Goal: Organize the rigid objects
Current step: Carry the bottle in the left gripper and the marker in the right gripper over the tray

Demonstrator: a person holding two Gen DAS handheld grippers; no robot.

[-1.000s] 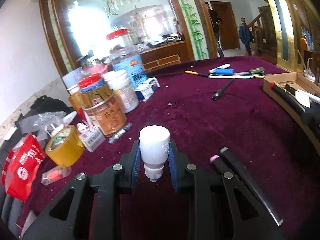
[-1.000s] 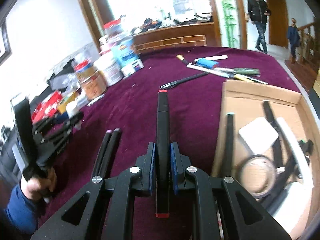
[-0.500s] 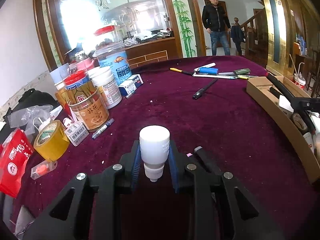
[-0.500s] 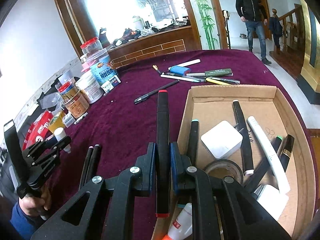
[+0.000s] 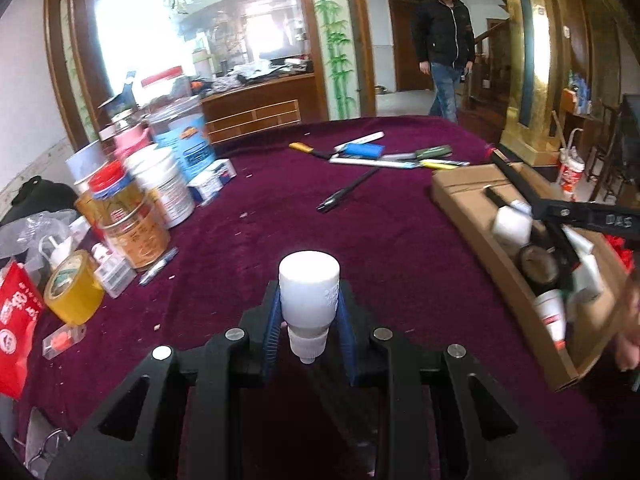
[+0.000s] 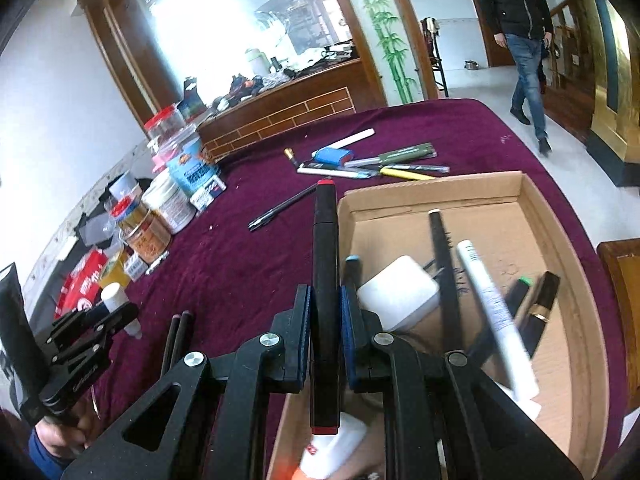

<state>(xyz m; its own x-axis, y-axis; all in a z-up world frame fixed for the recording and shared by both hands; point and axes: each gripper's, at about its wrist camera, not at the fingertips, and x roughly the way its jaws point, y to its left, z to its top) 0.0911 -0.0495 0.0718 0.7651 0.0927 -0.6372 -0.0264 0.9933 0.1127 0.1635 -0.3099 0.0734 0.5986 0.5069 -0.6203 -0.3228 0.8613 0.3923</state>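
My left gripper [image 5: 308, 306] is shut on a small white bottle [image 5: 309, 288], its nozzle pointing back at the camera, held above the purple tablecloth. The same bottle [image 6: 112, 294] shows at the left of the right wrist view. My right gripper [image 6: 325, 310] is shut on a black marker with red ends [image 6: 325, 240], which hangs over the left wall of the cardboard box [image 6: 432, 188]. The box holds several pens, a white block [image 6: 396, 296] and a white tube [image 6: 492, 312]. In the left wrist view the box [image 5: 472, 200] lies to the right.
Jars and tins [image 5: 160, 184], a yellow tape roll [image 5: 72, 292] and a red packet [image 5: 16, 320] crowd the table's left side. Several pens [image 6: 372, 162] lie at the far side, one black pen [image 6: 280, 208] mid-table, two dark pens [image 6: 176, 340] nearby. A person [image 5: 444, 48] walks behind.
My right gripper has carried the marker rightward from over the cloth to over the box's left wall. My left gripper has risen and swung with the bottle. The person has walked closer.
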